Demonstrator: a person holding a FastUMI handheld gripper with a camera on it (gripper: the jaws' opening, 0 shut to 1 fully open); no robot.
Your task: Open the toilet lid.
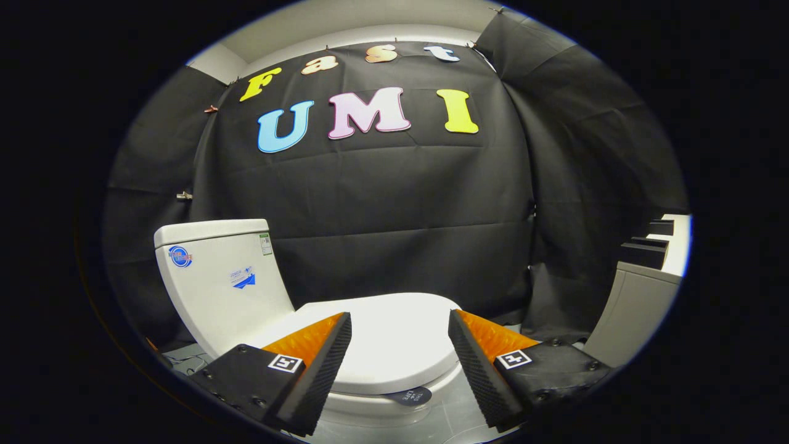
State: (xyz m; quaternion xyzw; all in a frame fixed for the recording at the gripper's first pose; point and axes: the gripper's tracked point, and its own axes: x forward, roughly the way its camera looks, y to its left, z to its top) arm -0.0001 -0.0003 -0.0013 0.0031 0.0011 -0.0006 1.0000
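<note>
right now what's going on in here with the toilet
A person's handheld gripper hovers with its fingers spread open just above the white toilet lid, touching nothing. The lid is down flat, its front edge between the fingers. The tank stands beyond the left finger. Opening has not started.
</note>
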